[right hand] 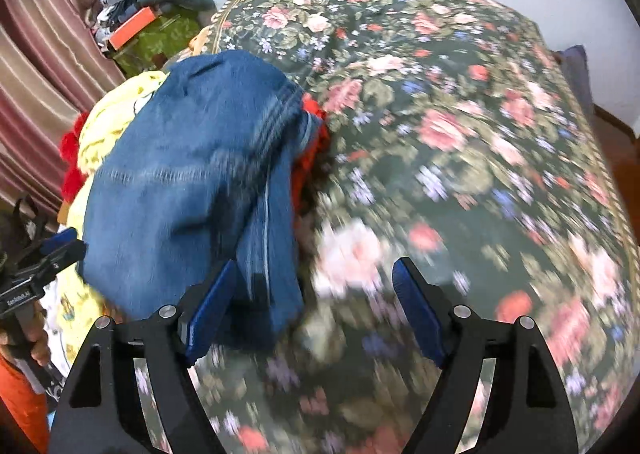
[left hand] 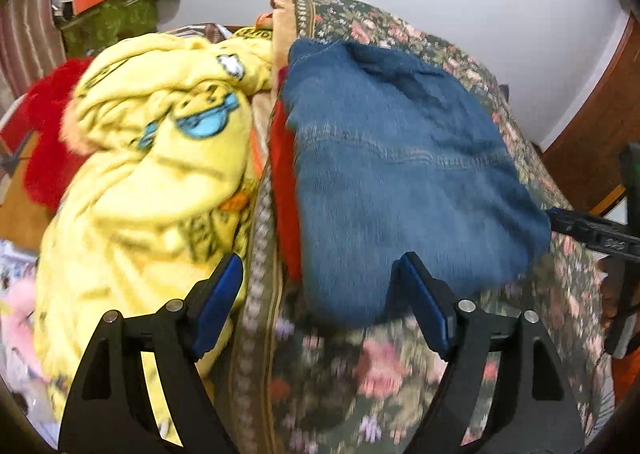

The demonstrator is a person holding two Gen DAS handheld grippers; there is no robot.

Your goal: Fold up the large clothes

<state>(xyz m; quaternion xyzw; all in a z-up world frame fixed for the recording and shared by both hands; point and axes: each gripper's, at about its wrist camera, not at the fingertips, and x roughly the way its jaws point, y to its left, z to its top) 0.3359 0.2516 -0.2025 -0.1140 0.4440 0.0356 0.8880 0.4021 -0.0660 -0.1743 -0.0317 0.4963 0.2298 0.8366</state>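
The bed (right hand: 460,102) with its dark flowered cover fills most of both views. In the left wrist view a yellow blanket (left hand: 152,182) with cartoon print lies heaped at 9 o'clock, and a red fluffy cloth (left hand: 48,142) shows behind it at the far left. The folded blue jeans (left hand: 392,174) lie on the flowered cover, from the centre toward 2 o'clock in the left wrist view; a strip of red cloth (left hand: 284,190) shows along their left edge. In the right wrist view the jeans (right hand: 184,190) lie at 9 o'clock, partly over the yellow blanket.

The left tongs (left hand: 318,302) are spread wide; their right pad is near the lower edge of the jeans, but nothing is pinched between the pads. The right tongs (right hand: 312,306) are spread wide as well; the lower corner of the jeans hangs beside their left pad, and whether it touches I cannot tell because of blur.
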